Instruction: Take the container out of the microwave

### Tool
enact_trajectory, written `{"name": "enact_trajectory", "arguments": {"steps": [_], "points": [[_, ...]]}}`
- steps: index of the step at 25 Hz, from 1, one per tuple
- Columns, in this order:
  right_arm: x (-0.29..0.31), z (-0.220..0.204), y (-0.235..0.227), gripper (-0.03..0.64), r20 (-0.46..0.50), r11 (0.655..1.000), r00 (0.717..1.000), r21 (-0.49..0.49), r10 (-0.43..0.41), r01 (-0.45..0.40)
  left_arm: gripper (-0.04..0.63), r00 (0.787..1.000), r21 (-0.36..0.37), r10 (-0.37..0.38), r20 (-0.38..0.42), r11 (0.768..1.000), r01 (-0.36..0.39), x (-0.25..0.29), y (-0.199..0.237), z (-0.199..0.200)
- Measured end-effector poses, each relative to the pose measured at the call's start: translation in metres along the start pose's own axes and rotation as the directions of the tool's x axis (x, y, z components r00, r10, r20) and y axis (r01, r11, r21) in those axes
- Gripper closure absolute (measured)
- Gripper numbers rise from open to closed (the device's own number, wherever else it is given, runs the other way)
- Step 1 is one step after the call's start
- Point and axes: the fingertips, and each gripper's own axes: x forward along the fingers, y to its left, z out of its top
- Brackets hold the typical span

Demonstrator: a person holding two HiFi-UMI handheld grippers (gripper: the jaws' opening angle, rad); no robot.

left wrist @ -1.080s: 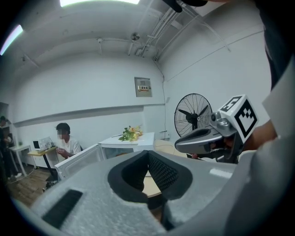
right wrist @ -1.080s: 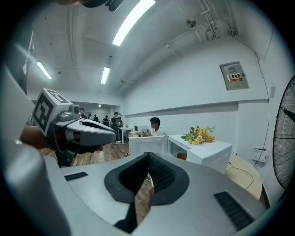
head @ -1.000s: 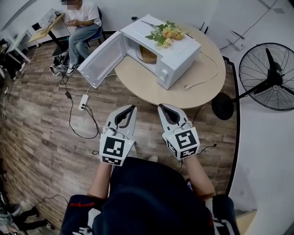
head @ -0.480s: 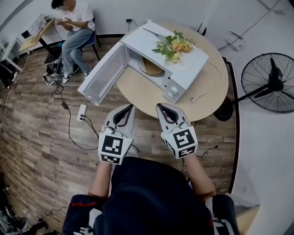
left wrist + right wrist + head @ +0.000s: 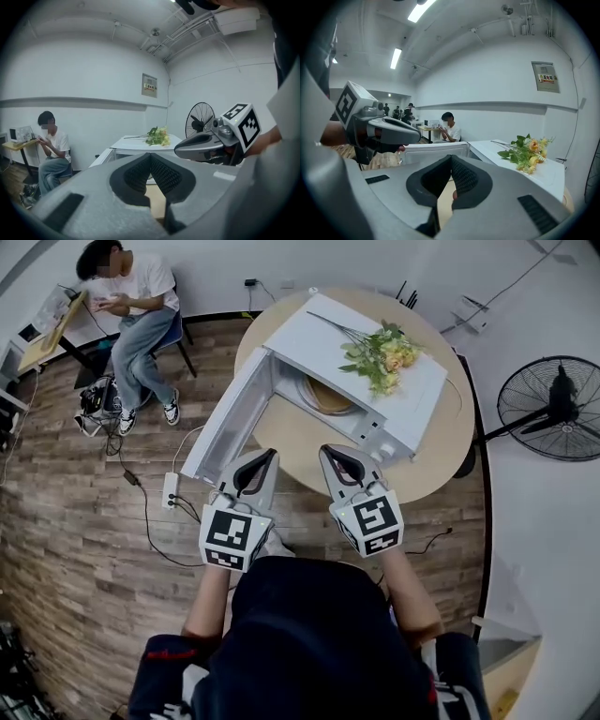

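A white microwave point(image 5: 375, 390) stands on a round wooden table point(image 5: 300, 442), its door point(image 5: 230, 423) swung open to the left. Inside the cavity sits a tan container point(image 5: 330, 395), partly hidden by the roof. My left gripper point(image 5: 265, 457) and right gripper point(image 5: 330, 452) hover side by side over the table's near edge, just short of the opening, both shut with nothing in them. In the left gripper view the shut tips point(image 5: 150, 154) point at the microwave point(image 5: 138, 143). The right gripper view shows its shut tips point(image 5: 451, 157) before the door point(image 5: 436, 151).
Yellow flowers point(image 5: 384, 357) lie on the microwave's top. A person point(image 5: 131, 296) sits at a desk at the far left. A standing fan point(image 5: 553, 395) is on the right. A power strip point(image 5: 171, 488) and cables lie on the wooden floor left of the table.
Both grippers have moved forward together from over the floor to the table's near edge. The microwave now looms closer. The jaws stayed shut.
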Motion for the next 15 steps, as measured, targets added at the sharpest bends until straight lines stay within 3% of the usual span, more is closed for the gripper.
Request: {"name": "enact_trajectory", "arguments": {"steps": [8, 15], "points": [[0.043, -0.002, 0.008, 0.609, -0.063, 0.997, 0.995, 0.011, -0.071, 0.072, 0.581, 0.992, -0.013, -0.12, -0.029, 0.993, 0.12, 0.016, 0.036, -0.018], [0.062, -0.027, 0.011, 0.609, -0.138, 0.998, 0.989, 0.025, -0.047, 0.051, 0.581, 0.981, -0.046, -0.18, -0.074, 0.983, 0.177, 0.035, 0.031, -0.041]]}}
